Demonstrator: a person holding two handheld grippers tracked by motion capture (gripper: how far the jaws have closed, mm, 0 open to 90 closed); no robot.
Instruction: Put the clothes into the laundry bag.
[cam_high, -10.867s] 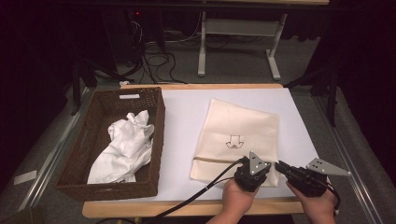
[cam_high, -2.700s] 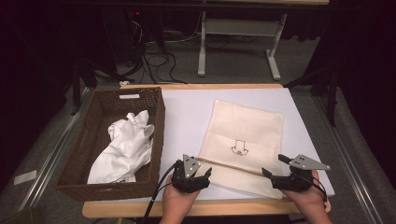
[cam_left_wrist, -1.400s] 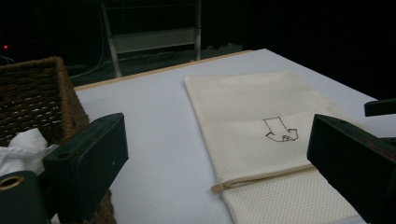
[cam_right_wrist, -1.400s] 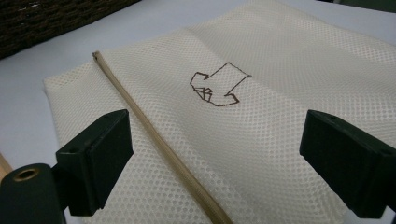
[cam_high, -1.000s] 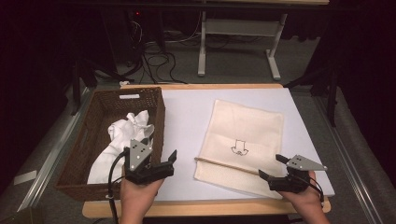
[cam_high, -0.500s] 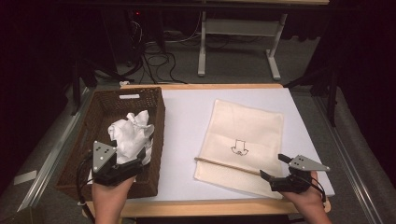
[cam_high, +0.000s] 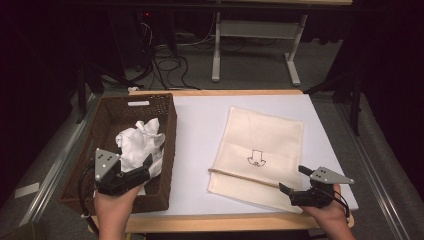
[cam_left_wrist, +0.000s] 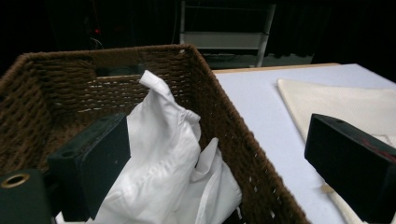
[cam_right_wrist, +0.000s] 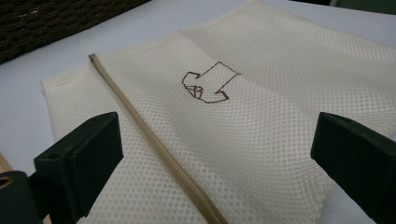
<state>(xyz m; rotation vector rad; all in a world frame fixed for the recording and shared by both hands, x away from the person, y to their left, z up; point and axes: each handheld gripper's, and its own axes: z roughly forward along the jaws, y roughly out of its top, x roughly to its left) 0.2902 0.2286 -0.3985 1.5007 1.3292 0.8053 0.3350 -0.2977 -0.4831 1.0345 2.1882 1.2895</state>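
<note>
A cream mesh bag (cam_high: 265, 145) lies flat on the white table top, with a small brown drawing (cam_right_wrist: 208, 84) on it and a tan zipper strip (cam_high: 240, 176) across its near end. My right gripper (cam_high: 292, 180) hovers open at the bag's near right corner, and its jaws straddle the bag (cam_right_wrist: 261, 121) and the zipper strip (cam_right_wrist: 154, 140). A crumpled white cloth (cam_high: 137, 140) sits in the brown wicker basket (cam_high: 170, 130). My left gripper (cam_high: 145, 167) is open over the basket's near end. One of its jaws is inside beside the cloth (cam_left_wrist: 163, 154) and the other is beyond the basket wall (cam_left_wrist: 233, 126).
The basket takes up the left side of the table (cam_high: 200, 125). White surface lies between the basket and the bag. The wooden front edge (cam_high: 215, 222) runs just before my hands. Beyond the table stand a metal frame and cables on the floor.
My left gripper has swung left from the table's front middle to above the basket's near end. The right gripper has stayed at the bag's corner.
</note>
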